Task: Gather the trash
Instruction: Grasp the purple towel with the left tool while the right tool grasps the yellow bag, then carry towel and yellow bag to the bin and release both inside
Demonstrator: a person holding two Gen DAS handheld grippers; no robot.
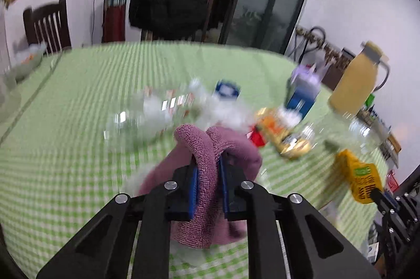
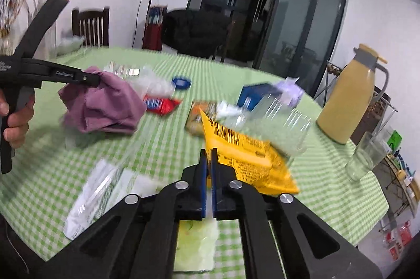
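With my left hand-held gripper clamped on the purple cloth and my right hand-held gripper pinched on the yellow wrapper, I judge both picks done, needing a bin I can't see, beyond the 2 lies the littered green-checked desk.

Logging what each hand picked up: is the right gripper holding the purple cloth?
No, the right gripper pinches a yellow wrapper; the purple cloth hangs from the left gripper.
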